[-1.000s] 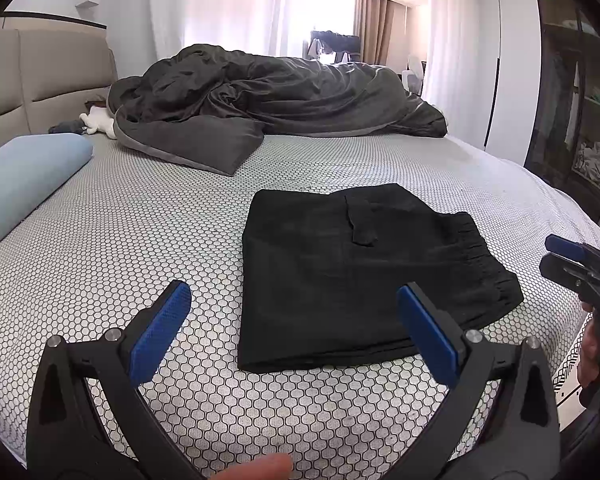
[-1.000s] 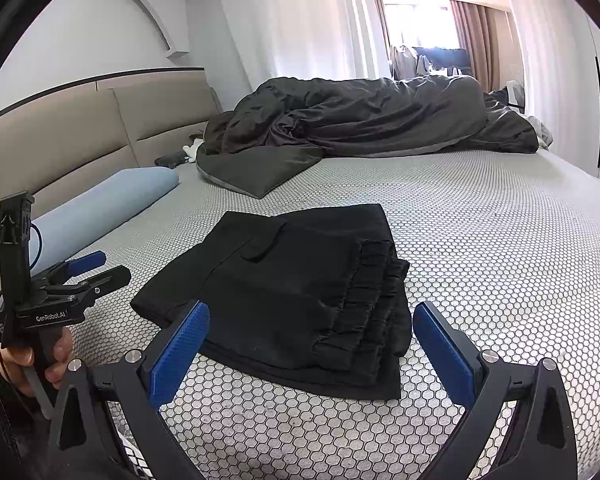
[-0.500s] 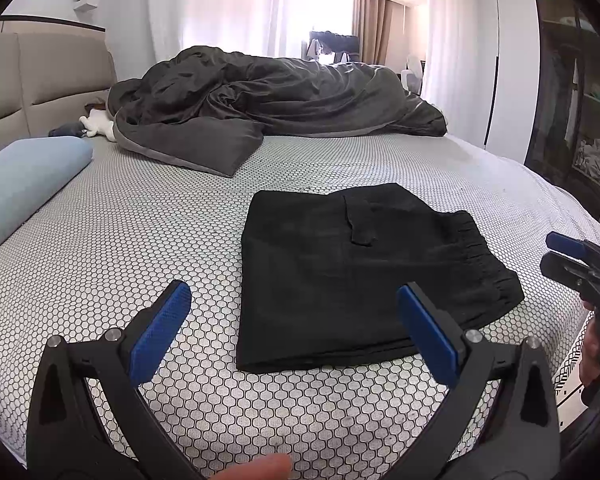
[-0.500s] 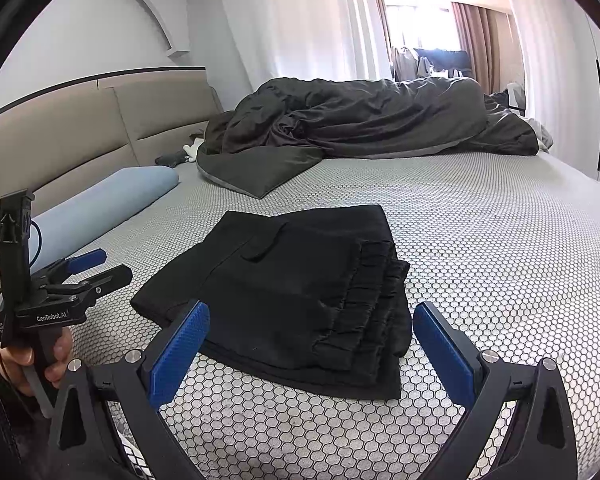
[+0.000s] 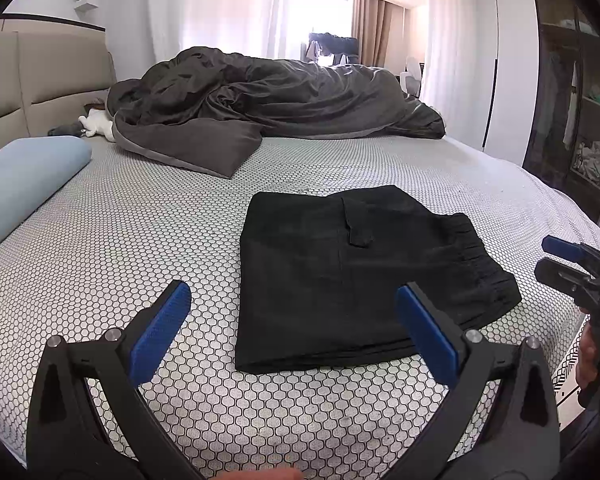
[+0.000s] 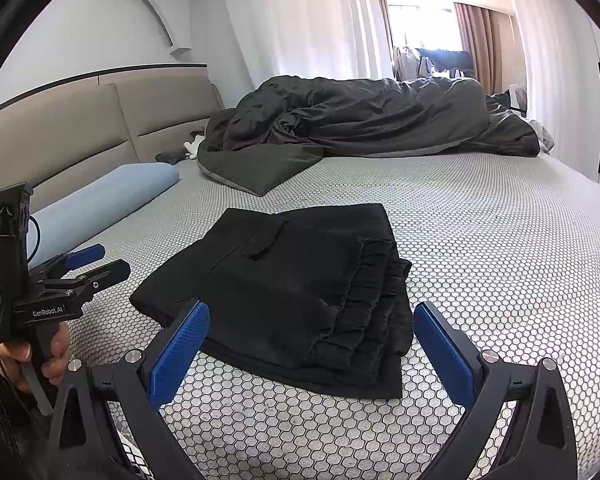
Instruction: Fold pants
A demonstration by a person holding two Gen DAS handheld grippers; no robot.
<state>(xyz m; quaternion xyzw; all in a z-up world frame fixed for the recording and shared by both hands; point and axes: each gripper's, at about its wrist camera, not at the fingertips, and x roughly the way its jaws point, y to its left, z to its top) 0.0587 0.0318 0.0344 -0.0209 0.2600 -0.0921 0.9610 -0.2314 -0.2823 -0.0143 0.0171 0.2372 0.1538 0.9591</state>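
Presently: black pants (image 5: 352,276), folded to a flat layered rectangle on the bed (image 5: 140,240), gathered elastic waistband stacked at the right edge. Soft, limp, light cloth by the look of it; likely to sag and slide apart unless pinched through all layers at a corner or along the waistband. Left gripper (image 5: 296,332) hovers short of the near edge, fingers spread wide, holding nothing. Right gripper (image 6: 312,352) hangs before the waistband end, equally wide and empty. Beyond: rumpled dark duvet (image 5: 276,96), blue pillow (image 5: 24,176)

White lettering "GenRobot.AI" stood on the black body of the left gripper (image 6: 92,264), seen from the right wrist view.
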